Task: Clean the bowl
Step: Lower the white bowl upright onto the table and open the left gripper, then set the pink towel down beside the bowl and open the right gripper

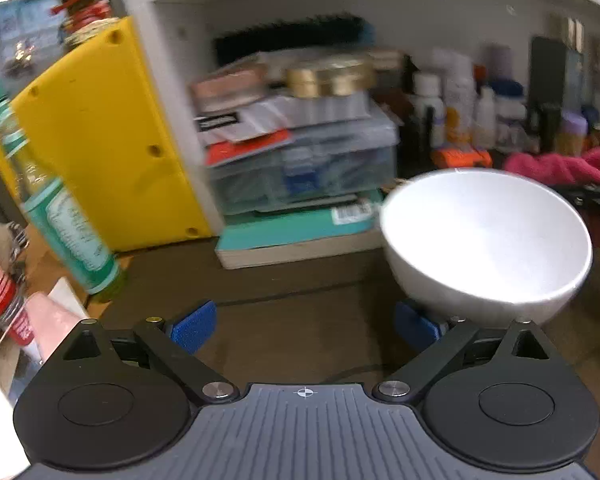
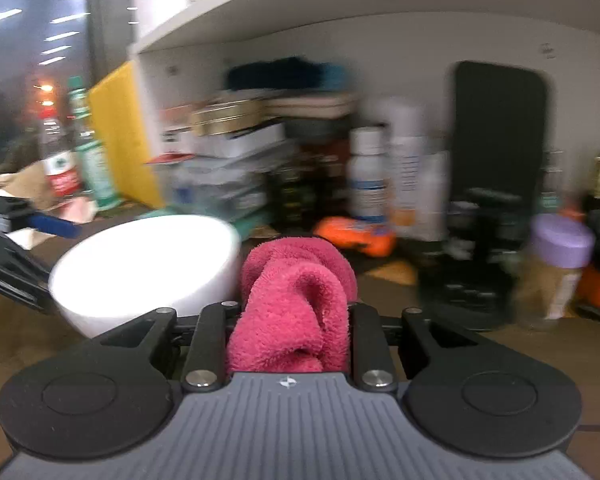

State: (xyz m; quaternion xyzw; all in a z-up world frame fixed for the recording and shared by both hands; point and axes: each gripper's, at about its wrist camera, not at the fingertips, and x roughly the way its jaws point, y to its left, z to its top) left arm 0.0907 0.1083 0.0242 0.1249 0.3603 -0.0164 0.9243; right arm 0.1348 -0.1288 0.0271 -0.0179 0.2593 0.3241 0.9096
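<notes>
White bowl (image 1: 486,240) sits by the spread left fingers (image 1: 414,326); right fingers, clenched, grip a pink cloth (image 2: 296,312).

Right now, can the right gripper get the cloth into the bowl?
Probably yes. The right gripper is shut on the pink cloth, and the white bowl sits just left of it, open side up, with nothing between them. The left gripper is open beside the bowl, not over its mouth.

The bowl (image 1: 488,240) looks smooth and faintly glossy white; the cloth (image 2: 296,312) is fluffy pink terry; the table (image 1: 300,320) is matt brown.
</notes>
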